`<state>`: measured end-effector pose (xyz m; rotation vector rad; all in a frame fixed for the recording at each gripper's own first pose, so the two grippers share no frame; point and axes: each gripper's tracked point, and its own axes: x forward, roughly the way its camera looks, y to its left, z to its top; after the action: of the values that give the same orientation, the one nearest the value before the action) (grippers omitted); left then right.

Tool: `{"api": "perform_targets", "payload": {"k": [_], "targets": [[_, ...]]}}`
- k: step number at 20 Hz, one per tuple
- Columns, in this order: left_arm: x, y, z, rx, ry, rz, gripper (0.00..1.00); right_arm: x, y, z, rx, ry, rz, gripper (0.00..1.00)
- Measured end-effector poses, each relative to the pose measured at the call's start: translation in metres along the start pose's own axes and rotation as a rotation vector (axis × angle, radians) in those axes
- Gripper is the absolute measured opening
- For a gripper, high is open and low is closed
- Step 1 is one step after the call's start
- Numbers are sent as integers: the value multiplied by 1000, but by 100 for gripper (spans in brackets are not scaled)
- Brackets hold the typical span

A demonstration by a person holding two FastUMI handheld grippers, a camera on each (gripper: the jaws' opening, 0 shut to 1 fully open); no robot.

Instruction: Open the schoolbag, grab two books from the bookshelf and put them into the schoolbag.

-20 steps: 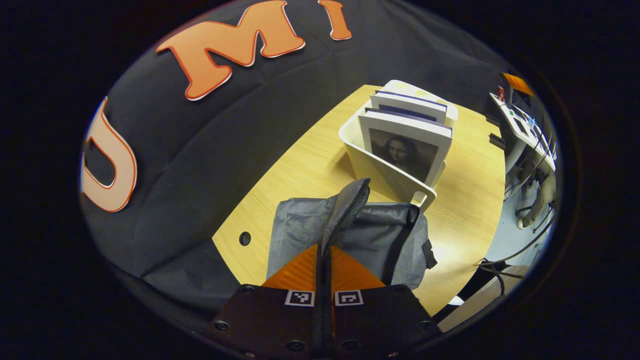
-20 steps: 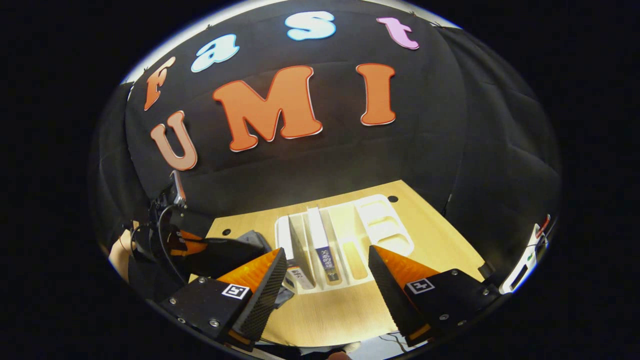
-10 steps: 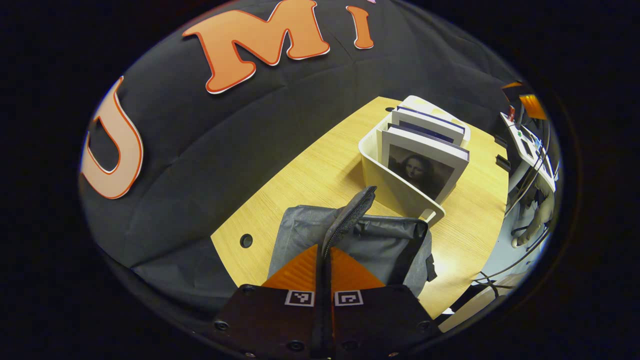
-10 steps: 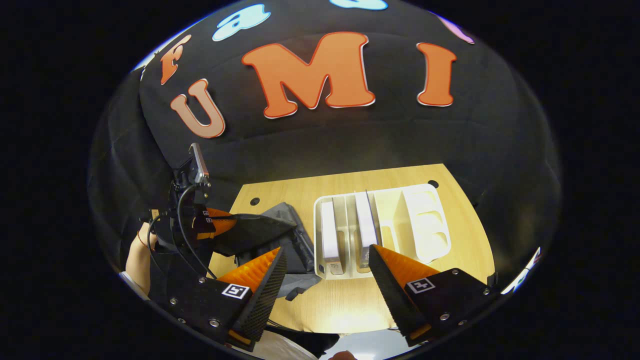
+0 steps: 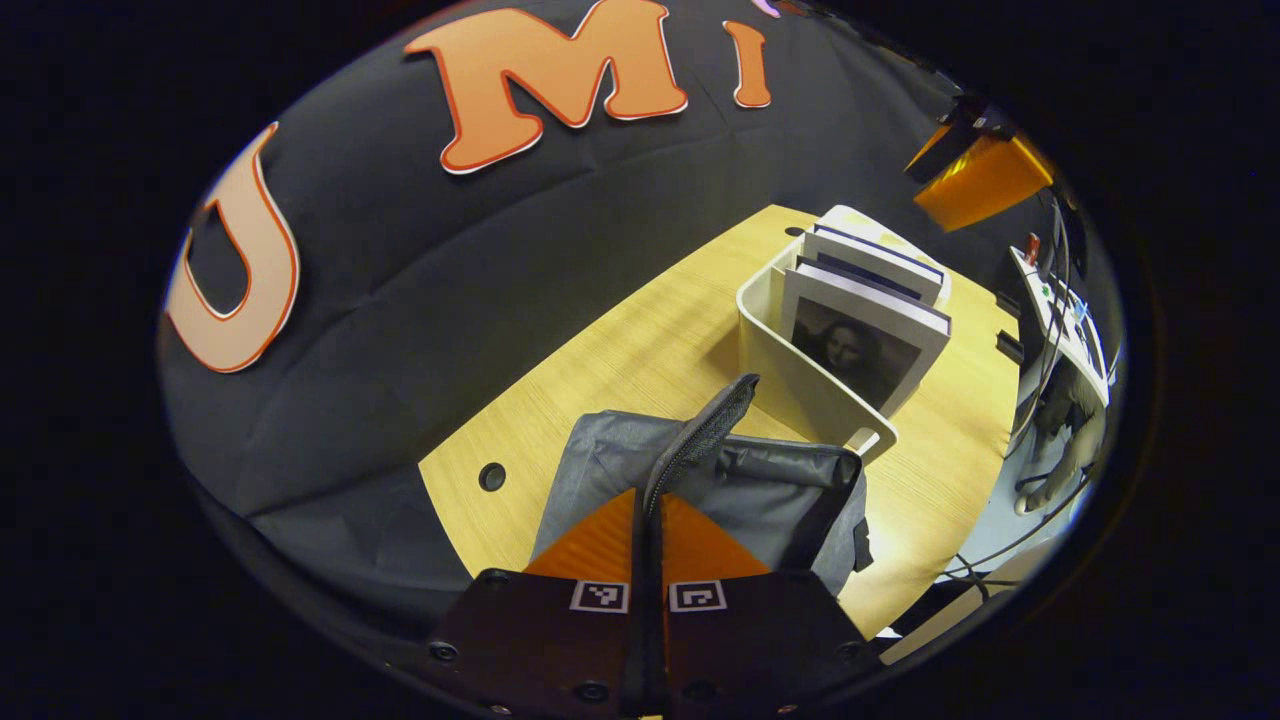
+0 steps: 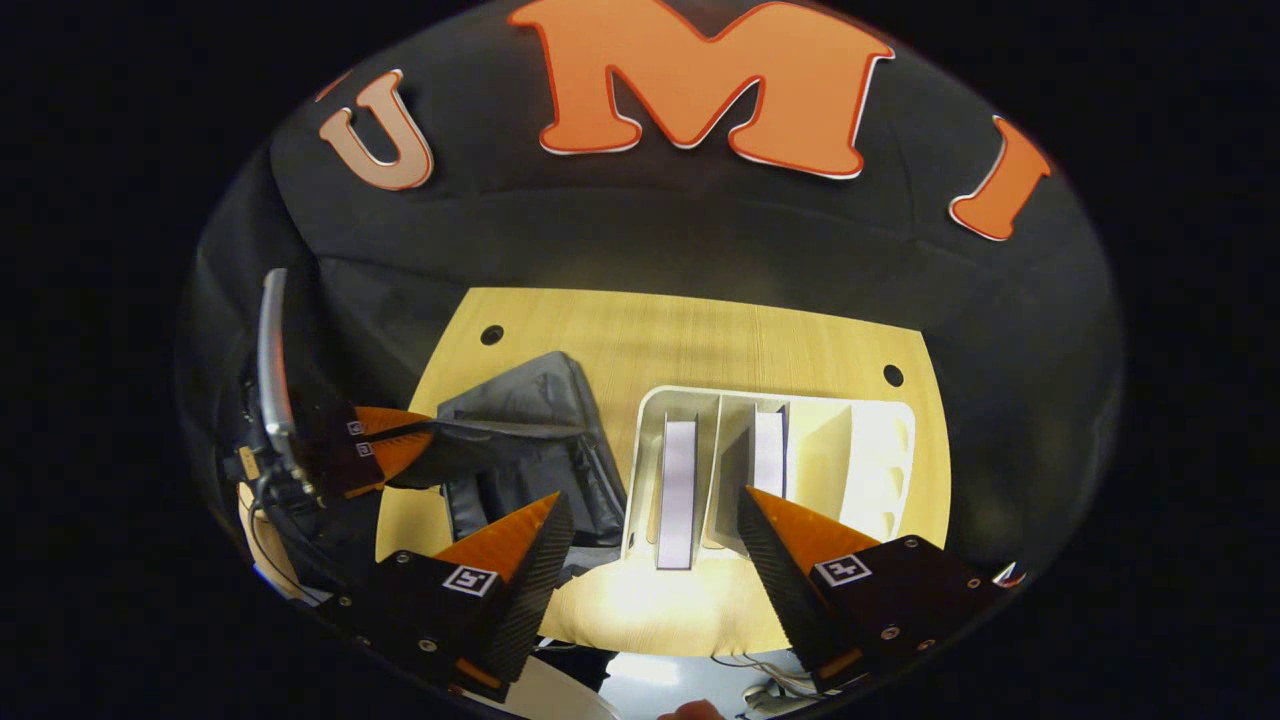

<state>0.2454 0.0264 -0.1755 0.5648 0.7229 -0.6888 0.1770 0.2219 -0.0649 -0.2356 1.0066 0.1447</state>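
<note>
A grey schoolbag (image 5: 730, 480) lies on the wooden table, and its zippered flap (image 5: 705, 430) is lifted upright. My left gripper (image 5: 648, 495) is shut on that flap's edge. Right of the bag stands a white bookshelf rack (image 5: 790, 370) with two upright books; the front book (image 5: 860, 340) has a portrait cover. In the right gripper view I look down on the rack (image 6: 880, 450). My right gripper (image 6: 652, 505) hangs open above its near end, over the first book (image 6: 678, 480). The second book (image 6: 768, 455) is one slot to the right. The left gripper (image 6: 400, 445) holds the flap over the bag (image 6: 530, 410).
The wooden table (image 6: 680, 340) has small round holes near its back corners and ends at the black cloth wall. Past the table's right edge are cables and equipment (image 5: 1060, 310). Bare tabletop lies behind the bag and rack.
My right gripper has moved forward and tipped down, so it now looks down on the rack from above. It stays open. The left gripper keeps its grip on the flap and has shifted slightly.
</note>
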Motion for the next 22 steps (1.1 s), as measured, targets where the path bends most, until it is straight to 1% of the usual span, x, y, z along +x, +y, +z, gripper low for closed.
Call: {"api": "perform_targets", "payload": {"k": [2,5,9,12,14,16,17,18,19,20,22], "targets": [[1,3,-3,-17,0,1,1,20,-1,1,-18,53,-8,99],[4,4,-7,-37,8,0,1,52,0,-4,-28,126,8,99],[4,7,-7,-35,19,6,1,89,-9,-17,-53,211,-19,99],[8,6,-6,-30,26,1,1,109,-12,-28,-43,255,-12,100],[9,6,-5,-35,25,-2,1,120,-16,-40,-40,284,-21,100],[12,5,-7,-50,22,1,1,130,-17,-46,-13,310,-19,100],[13,5,-8,-55,25,-4,1,135,-18,-47,-6,314,-17,84],[14,5,-9,-57,28,-7,1,139,-21,-48,0,318,-25,80],[15,6,-10,-56,32,-7,1,142,-23,-49,5,320,-32,68],[15,6,-10,-54,34,-7,1,142,-24,-48,20,324,-35,77],[15,5,-10,-48,37,-13,1,142,-25,-48,43,331,-35,38]]}}
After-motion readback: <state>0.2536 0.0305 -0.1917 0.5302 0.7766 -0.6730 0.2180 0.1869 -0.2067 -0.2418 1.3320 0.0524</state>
